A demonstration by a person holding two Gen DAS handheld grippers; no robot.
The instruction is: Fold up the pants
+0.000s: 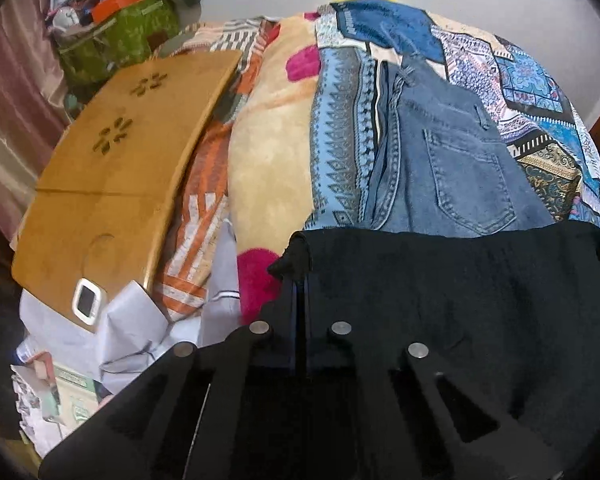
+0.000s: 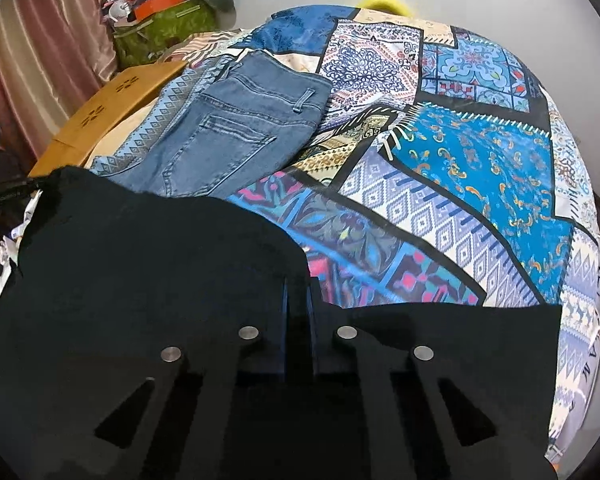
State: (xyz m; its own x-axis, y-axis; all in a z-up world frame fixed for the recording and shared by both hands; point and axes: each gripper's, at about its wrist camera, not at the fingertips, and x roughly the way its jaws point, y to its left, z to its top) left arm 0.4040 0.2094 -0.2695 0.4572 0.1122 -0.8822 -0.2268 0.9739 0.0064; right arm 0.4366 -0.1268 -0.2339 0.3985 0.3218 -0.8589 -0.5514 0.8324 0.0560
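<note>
While both grippers pinch black pants [image 1: 460, 300] at the bed's near edge, the left gripper [image 1: 302, 276] has its jaws closed on one corner and the right gripper [image 2: 298, 284] on another; folded jeans [image 2: 228, 132] lie beyond on the patterned bedspread [image 2: 480, 168].

The black two-finger left gripper [image 1: 302, 276] and black two-finger right gripper [image 2: 298, 284] are both pointing steeply down, jaws pressed together.
</note>
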